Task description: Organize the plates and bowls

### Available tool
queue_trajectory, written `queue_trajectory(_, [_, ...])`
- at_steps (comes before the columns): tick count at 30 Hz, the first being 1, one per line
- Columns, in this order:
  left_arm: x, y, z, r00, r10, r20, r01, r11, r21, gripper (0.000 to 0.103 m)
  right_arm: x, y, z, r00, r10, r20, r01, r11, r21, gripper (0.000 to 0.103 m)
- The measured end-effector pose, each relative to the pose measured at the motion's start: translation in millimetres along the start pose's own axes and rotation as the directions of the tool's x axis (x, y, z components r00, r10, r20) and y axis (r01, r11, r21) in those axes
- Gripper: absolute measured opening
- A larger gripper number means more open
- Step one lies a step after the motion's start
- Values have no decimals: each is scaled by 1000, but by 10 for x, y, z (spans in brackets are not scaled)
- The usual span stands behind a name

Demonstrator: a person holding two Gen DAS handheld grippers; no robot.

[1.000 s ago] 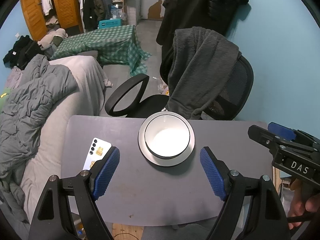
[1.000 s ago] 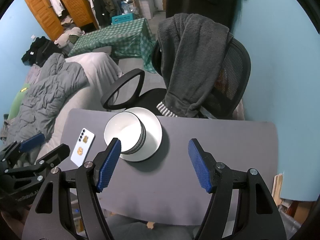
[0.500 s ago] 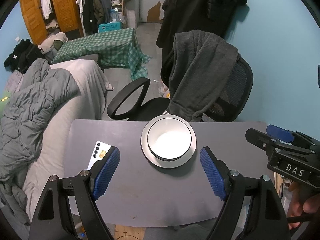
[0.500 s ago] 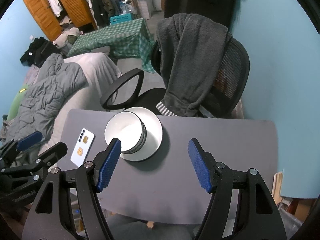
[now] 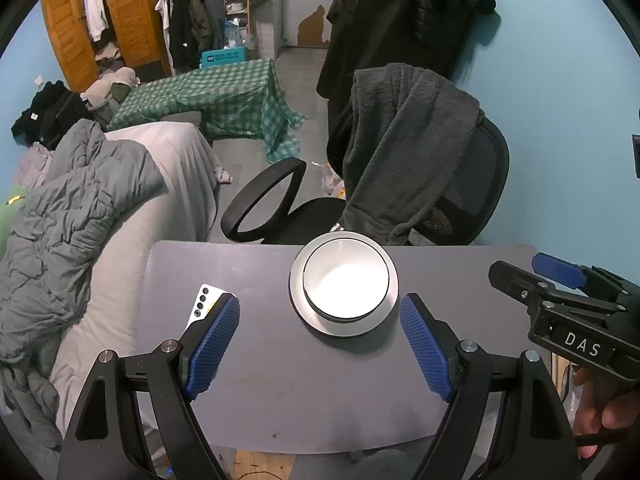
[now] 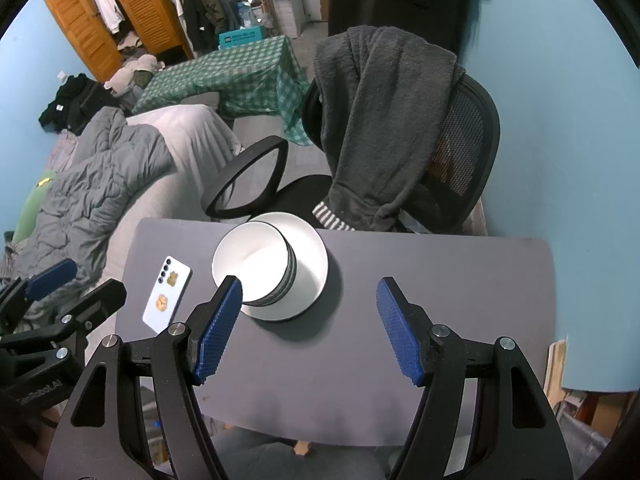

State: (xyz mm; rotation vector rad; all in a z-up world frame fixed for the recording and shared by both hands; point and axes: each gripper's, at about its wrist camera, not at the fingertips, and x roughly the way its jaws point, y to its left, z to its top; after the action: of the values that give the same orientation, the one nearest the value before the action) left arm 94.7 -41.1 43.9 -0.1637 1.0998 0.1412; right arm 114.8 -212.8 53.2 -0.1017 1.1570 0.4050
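A white bowl (image 5: 345,280) with a dark rim sits nested on a white plate (image 5: 376,322) at the far middle of the grey table (image 5: 304,392). In the right wrist view the bowl (image 6: 256,260) looks like a stack of bowls on the plate (image 6: 312,264). My left gripper (image 5: 320,344) is open and empty, raised above the table just short of the stack. My right gripper (image 6: 310,328) is open and empty, above the table to the right of the stack. Each gripper shows in the other's view, the right one (image 5: 560,292) and the left one (image 6: 60,300).
A white phone (image 6: 167,288) lies face down left of the plate. A black office chair (image 5: 440,184) draped with a grey fleece stands behind the table. A bed with a grey duvet (image 5: 80,216) is on the left. A blue wall is on the right.
Both grippers have drawn back and up a little from the stack, so it looks slightly smaller and farther. The bowl and plate have not moved. Both grippers stay open.
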Motion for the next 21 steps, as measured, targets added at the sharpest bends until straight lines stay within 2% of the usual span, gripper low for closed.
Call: queue_trajectory(21, [-60,67,11,1000,31,2,-31,999,39,84,6,13,9,1000,-2,-1,2,1000,-1,69])
